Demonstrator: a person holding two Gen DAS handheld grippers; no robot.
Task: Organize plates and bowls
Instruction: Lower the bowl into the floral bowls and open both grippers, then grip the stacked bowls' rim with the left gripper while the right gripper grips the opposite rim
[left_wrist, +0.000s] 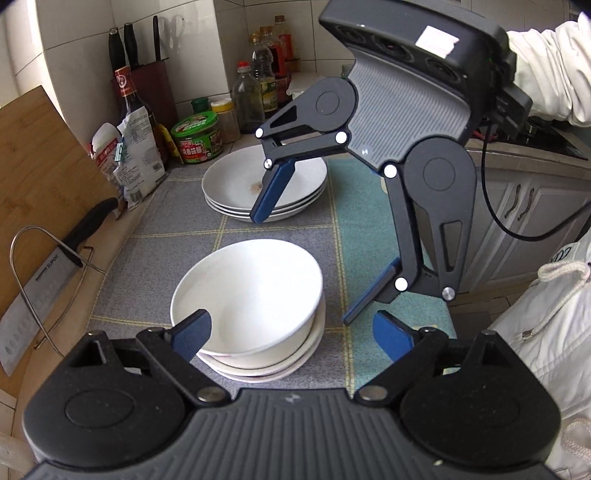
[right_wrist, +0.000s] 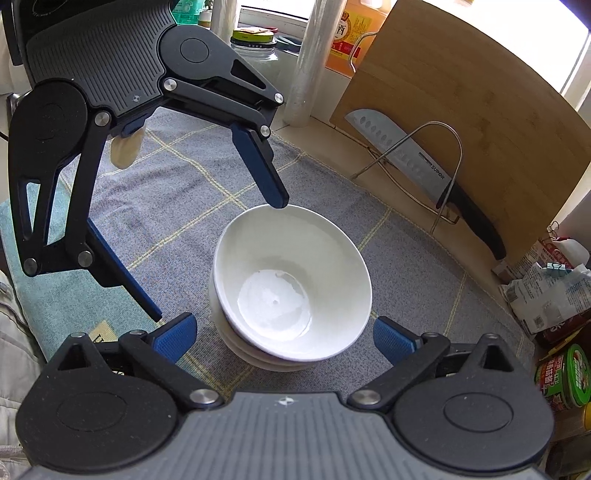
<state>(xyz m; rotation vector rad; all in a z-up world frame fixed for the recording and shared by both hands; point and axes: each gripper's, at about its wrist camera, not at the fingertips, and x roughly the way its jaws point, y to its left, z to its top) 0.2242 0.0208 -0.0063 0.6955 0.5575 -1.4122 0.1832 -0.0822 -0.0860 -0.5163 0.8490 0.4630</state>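
Two grippers: both spread wide, nothing held.
Left wrist view: left gripper (left_wrist: 295, 338) straddles the bowls (left_wrist: 248, 308); its left pad seems to touch the top rim, though the angle is poor.
Beyond it: plates (left_wrist: 258, 184) stacked on the cloth (left_wrist: 177, 236), right gripper (left_wrist: 303, 269) hanging over them.
Right wrist view: bowls (right_wrist: 291, 288) sit between the right gripper's (right_wrist: 284, 338) pads, untouched.
Ahead, right: knife (right_wrist: 424, 162).

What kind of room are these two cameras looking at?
Most likely a home kitchen counter: a dark red knife block against white wall tiles, glass sauce and oil bottles, a steel cleaver racked against a bamboo cutting board, and stacked white ceramic bowls.
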